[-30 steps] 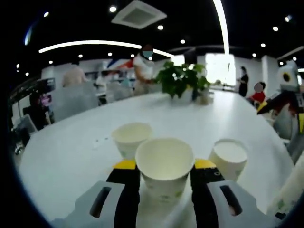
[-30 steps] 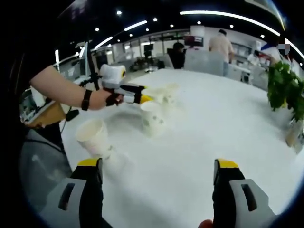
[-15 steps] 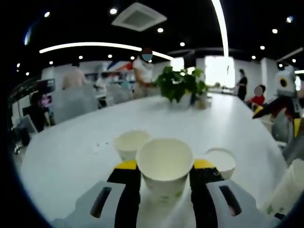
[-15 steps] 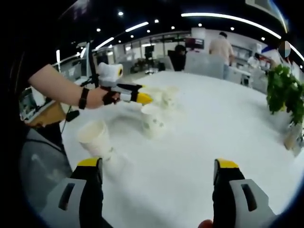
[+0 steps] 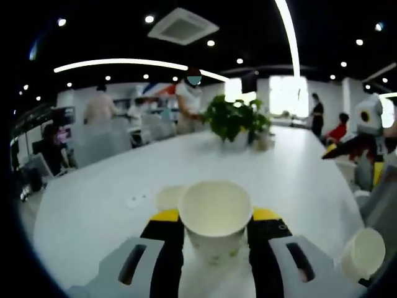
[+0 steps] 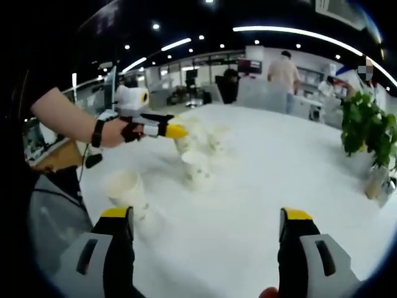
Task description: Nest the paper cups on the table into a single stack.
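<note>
At lower centre of the left gripper view, the left gripper [image 5: 215,231] grasps an upright paper cup [image 5: 215,218] between its fingers above the white tabletop [image 5: 93,205], while the right gripper [image 6: 208,233] hangs released over it.

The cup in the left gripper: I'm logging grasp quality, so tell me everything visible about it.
The paper cup is off-white with a rolled rim and a faint green print low on its wall. It sits upright, mouth open and looking empty, clamped between the yellow-tipped black jaws of the left gripper. From the right gripper view the cup appears lifted off the white table.
</note>
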